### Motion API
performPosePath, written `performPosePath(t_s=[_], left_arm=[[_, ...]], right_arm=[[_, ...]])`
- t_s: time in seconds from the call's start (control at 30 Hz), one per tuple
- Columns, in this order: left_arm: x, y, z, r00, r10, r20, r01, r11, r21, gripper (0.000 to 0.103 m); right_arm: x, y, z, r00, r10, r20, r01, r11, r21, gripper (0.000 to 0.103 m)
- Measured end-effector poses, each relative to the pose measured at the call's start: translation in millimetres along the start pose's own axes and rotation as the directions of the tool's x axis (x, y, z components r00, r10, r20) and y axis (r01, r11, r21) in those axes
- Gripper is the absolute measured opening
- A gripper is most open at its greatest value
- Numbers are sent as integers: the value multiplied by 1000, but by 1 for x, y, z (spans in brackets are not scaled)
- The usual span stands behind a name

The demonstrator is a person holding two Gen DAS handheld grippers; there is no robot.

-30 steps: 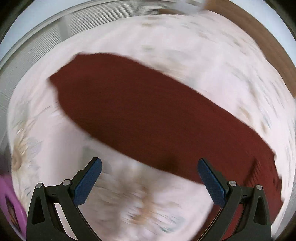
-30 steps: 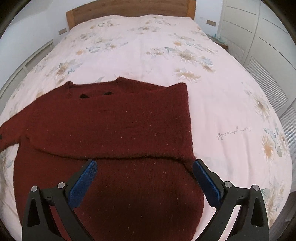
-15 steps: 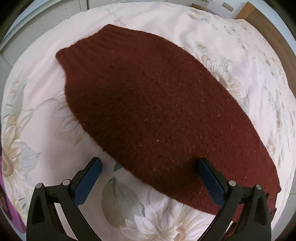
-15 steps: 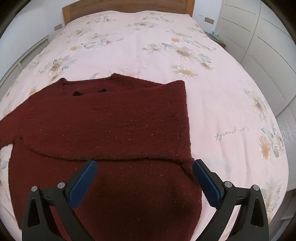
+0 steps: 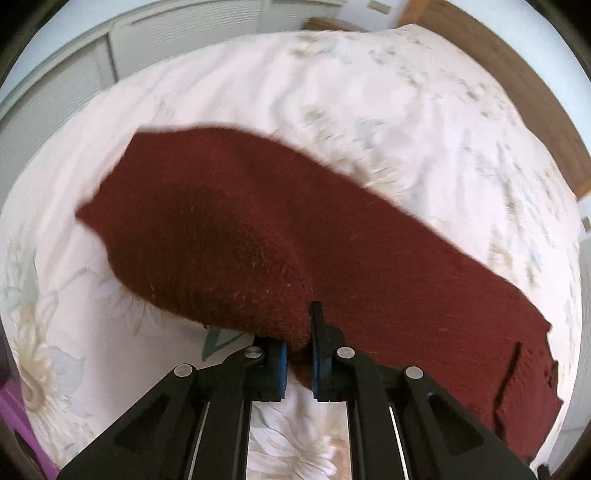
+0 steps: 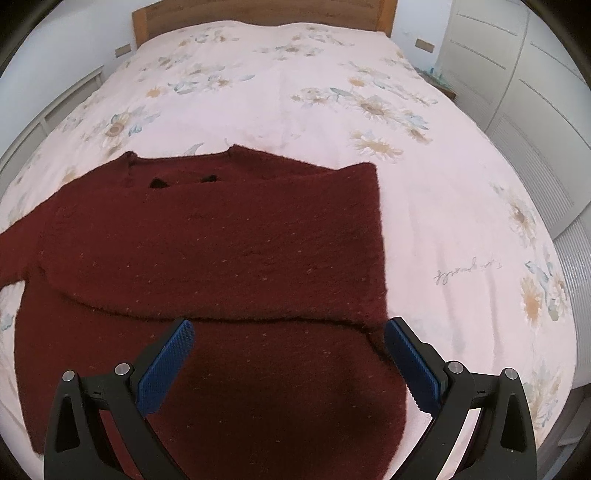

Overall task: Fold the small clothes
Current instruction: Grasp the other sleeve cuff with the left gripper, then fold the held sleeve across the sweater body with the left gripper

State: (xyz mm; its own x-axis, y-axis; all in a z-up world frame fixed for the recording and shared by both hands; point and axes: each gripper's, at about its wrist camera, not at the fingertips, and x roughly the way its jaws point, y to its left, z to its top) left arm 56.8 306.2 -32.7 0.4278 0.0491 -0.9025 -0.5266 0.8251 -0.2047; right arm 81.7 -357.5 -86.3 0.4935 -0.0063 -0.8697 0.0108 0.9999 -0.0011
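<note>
One dark red sweater (image 6: 221, 258) is lying on the bed (image 6: 295, 92), with one sleeve folded across its body. The left gripper (image 5: 298, 354) is pinching the other sleeve (image 5: 207, 251), jaws clenched on the knit. The right gripper (image 6: 288, 362) is hovering over the sweater's lower body, jaws released and holding nothing. Bare bedspread is stretching toward the headboard (image 6: 258, 11).

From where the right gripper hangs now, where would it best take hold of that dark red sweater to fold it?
Probably the right side edge of the sweater, near its lower corner, coming down from above and the outside. There the knit ends in a free edge on the floral bedspread, close to the open right gripper. The left gripper already pinches the spread sleeve.
</note>
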Motion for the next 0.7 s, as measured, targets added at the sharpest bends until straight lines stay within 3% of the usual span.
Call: performPosePath(t_s=[0.17, 0.33, 0.4, 0.53, 0.7], left_arm=[[-50, -27, -11, 998, -33, 56, 27, 993, 113, 6], [-77, -90, -30, 991, -103, 81, 82, 970, 229, 6], [-71, -124, -25, 988, -129, 85, 104, 961, 255, 6], [-83, -184, -47, 977, -203, 66, 171, 929, 329, 6], [-60, -265, -50, 961, -271, 50, 223, 872, 436, 6]], right_arm=[[-6, -8, 1, 1000, 8, 19, -8, 1000, 23, 103], [-11, -8, 2, 999, 29, 38, -30, 999, 25, 103], [-13, -9, 4, 998, 41, 44, -43, 999, 32, 103], [-17, -14, 7, 997, 49, 57, -52, 998, 44, 103], [-23, -24, 14, 996, 40, 77, -45, 997, 58, 103]])
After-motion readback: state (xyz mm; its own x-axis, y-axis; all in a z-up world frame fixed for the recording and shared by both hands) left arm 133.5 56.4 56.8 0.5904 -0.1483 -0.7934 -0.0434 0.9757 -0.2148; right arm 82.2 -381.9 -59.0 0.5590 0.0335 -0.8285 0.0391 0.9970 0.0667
